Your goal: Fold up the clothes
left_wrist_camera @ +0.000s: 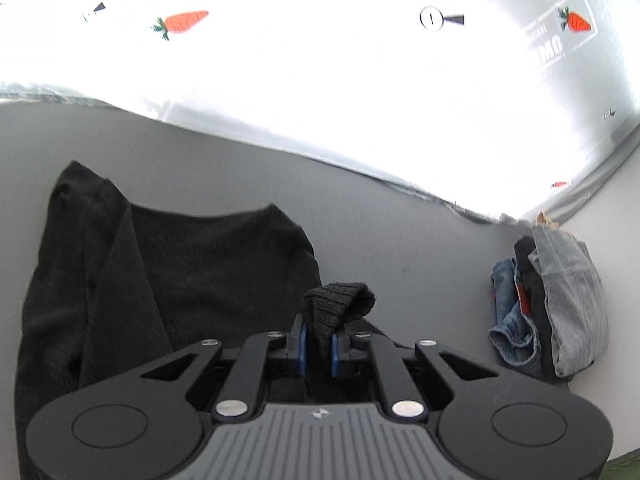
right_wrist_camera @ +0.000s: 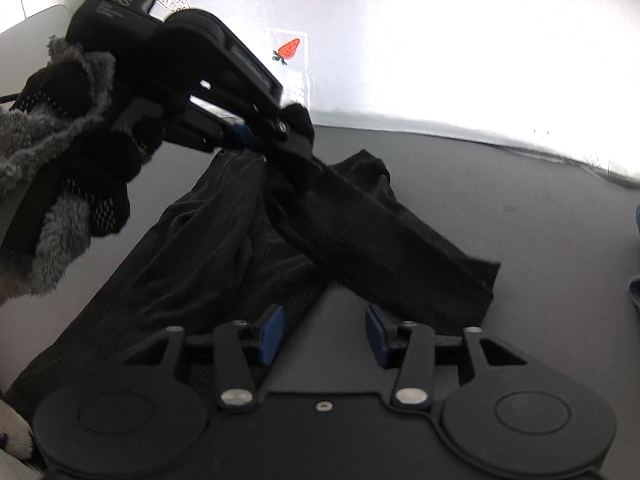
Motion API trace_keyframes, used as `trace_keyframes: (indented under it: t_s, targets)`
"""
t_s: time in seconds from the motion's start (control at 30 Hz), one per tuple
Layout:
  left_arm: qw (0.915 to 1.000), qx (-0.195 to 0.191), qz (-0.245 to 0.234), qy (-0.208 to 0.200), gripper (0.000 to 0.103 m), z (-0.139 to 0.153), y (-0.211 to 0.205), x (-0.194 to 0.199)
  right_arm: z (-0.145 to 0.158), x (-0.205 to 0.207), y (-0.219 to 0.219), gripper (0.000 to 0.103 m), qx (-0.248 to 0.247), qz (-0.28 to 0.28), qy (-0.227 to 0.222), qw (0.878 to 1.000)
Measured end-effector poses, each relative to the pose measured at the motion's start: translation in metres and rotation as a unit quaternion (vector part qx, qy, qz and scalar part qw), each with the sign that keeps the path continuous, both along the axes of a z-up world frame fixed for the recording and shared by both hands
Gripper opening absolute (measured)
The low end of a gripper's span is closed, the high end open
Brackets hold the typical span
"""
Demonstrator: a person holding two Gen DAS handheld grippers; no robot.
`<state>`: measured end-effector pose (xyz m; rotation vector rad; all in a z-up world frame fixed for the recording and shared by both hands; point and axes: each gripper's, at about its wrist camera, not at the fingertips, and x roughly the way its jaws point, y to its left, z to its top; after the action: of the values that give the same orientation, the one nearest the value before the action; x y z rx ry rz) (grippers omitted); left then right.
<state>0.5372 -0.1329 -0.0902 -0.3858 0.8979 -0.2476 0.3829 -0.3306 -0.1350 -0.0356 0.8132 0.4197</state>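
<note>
Two grippers: both over the black knit top on the grey table.
L gripper (left_wrist_camera: 319,346): blue pads clamped on a ribbed cuff (left_wrist_camera: 338,306) of the top; cuff bunches up above the pads.
R gripper (right_wrist_camera: 325,330): jaws apart, nothing pinched; L pad just over the garment edge, R pad over bare table (right_wrist_camera: 520,240).
Hand: black dotted glove (right_wrist_camera: 100,184) w/ grey fleecy sleeve holds the L gripper, upper left in R wrist view.
Black knit top (left_wrist_camera: 192,272): lies mostly flat in L view, neckline toward the far wall, one sleeve folded in along its left side.
Long axis: in R view the body runs from lower left up to the L gripper; a sleeve (right_wrist_camera: 400,248) crosses it diagonally, end pointing lower right.
Nearby: heap of other clothes at right table edge — blue jeans (left_wrist_camera: 514,320), grey piece (left_wrist_camera: 572,300), dark item between.
Backdrop: white sheet w/ carrot prints (left_wrist_camera: 182,22) behind table.
Obstruction: crossed sleeve sits atop the body; pile well apart.
</note>
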Motion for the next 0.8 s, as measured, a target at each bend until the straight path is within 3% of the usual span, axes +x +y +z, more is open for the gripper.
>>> trace_keyframes:
  t_s: [0.1,0.23,0.4,0.6,0.8]
  targets:
    - [0.9996,0.013,0.017,-0.021,0.012,0.019,0.026,-0.001,-0.013,-0.01,0.008,0.048,0.007,-0.008,0.087,0.996]
    - [0.9991,0.018,0.031,-0.023,0.012,0.031,0.056,-0.008,-0.019,-0.031,0.031,0.049,0.041,-0.014,0.148,0.988]
    - [0.999,0.023,0.029,-0.023,0.012,0.04,0.085,-0.019,-0.027,-0.06,0.058,0.049,-0.006,-0.047,0.18,0.982]
    - [0.9987,0.018,0.023,-0.042,0.012,0.048,0.113,-0.026,-0.039,-0.093,0.062,0.054,-0.022,-0.126,0.217,0.968]
    - [0.9982,0.003,0.028,-0.053,0.012,0.049,0.145,-0.034,-0.055,-0.132,0.09,0.054,-0.044,-0.188,0.219,0.956]
